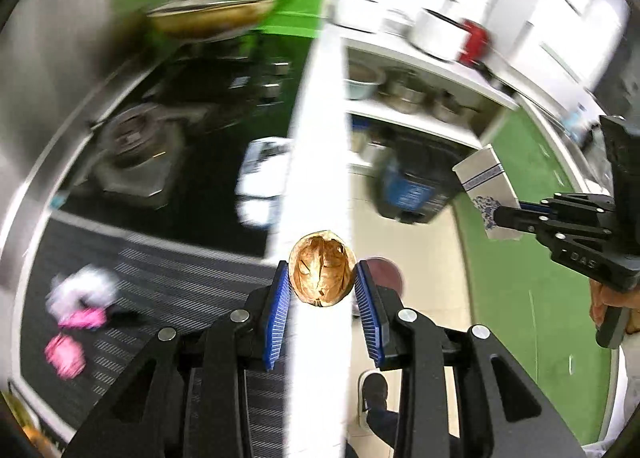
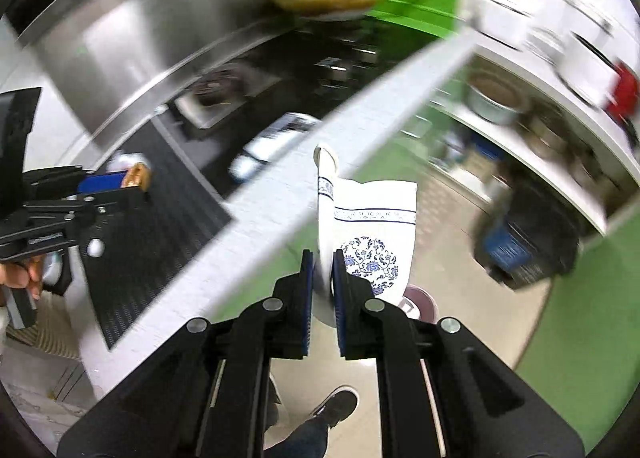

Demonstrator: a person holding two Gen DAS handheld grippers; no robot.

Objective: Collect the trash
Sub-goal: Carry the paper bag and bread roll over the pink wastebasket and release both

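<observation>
While both grippers are loaded and off the counter, the carrying step looks under way: the left gripper (image 1: 322, 278) pinches a walnut shell (image 1: 322, 268), and the right gripper (image 2: 323, 272) clamps a flattened paper box (image 2: 366, 232). Next comes release over a bin, perhaps the dark container (image 2: 524, 234) on the floor. Motion blur smears the stove and shelves.
</observation>
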